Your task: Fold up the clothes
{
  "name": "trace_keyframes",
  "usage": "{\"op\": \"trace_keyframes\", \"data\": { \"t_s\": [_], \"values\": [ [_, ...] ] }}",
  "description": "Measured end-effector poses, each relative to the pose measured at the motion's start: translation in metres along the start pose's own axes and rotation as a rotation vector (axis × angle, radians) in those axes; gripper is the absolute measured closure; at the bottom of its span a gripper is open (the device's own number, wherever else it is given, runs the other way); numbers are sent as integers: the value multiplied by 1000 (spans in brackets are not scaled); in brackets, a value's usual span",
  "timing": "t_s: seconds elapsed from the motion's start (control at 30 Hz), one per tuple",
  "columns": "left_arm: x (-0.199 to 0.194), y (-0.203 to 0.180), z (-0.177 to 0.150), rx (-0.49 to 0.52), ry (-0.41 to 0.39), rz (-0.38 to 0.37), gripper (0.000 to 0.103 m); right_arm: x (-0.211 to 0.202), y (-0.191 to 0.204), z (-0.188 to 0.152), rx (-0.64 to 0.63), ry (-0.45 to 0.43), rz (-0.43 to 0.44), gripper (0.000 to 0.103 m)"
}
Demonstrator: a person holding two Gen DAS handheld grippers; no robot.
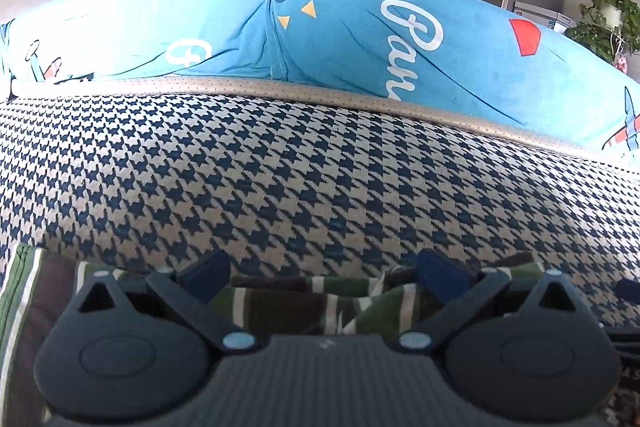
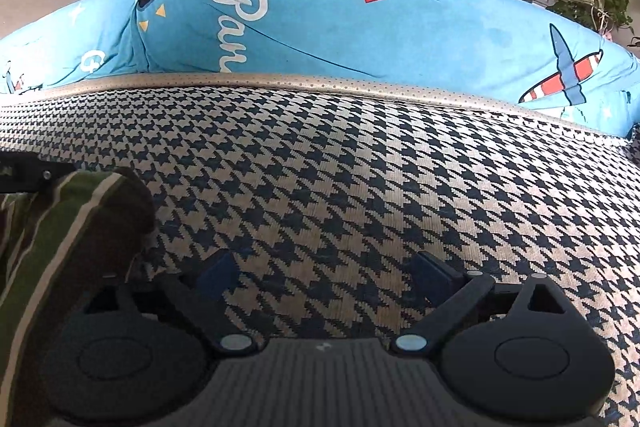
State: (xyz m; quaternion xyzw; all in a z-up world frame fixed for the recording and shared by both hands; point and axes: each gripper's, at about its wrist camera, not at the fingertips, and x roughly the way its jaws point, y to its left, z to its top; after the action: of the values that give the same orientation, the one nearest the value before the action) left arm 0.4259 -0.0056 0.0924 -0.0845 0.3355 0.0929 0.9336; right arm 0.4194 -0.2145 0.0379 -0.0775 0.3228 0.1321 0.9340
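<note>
Well — both tongs (image 1: 324,273) (image 2: 326,273) apart; left over striped garment (image 1: 280,301), right over houndstooth cushion (image 2: 340,167)

Both the left gripper (image 1: 324,277) and the right gripper (image 2: 326,273) have matte black ribbed housings, round pivot discs, silver rivets and dark-blue finger pads (image 2: 218,273).

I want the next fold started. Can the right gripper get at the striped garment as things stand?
Probably yes: the right gripper is open over bare houndstooth cover, and the striped garment lies just left, unobstructed.
</note>
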Motion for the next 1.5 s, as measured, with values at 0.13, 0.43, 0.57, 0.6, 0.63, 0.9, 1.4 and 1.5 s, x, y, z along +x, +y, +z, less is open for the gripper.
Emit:
{"op": "trace_keyframes", "data": {
  "t_s": [0.13,0.43,0.57,0.6,0.63,0.9,1.4,1.5],
  "values": [
    [6,-2,-2,-1,7,3,0,-7,10,-3,-53,-11,103,7],
    [17,-6,-7,26,3,12,0,5,29,5,-103,7,180,0],
    [17,-6,-11,33,-14,14,0,8,36,2,-119,6,159,0],
    [16,-6,-11,33,-19,15,0,8,35,1,-114,4,163,0],
    [16,-6,-12,37,-15,3,0,8,35,1,-111,2,165,0],
    [13,-4,-13,46,-24,-7,0,7,33,-1,-104,-2,169,0],
    [13,-6,-15,62,-41,5,0,9,34,-1,-109,-2,168,0],
    [14,-6,-15,64,-41,8,0,10,34,-1,-110,-3,167,0]
  ]
}}
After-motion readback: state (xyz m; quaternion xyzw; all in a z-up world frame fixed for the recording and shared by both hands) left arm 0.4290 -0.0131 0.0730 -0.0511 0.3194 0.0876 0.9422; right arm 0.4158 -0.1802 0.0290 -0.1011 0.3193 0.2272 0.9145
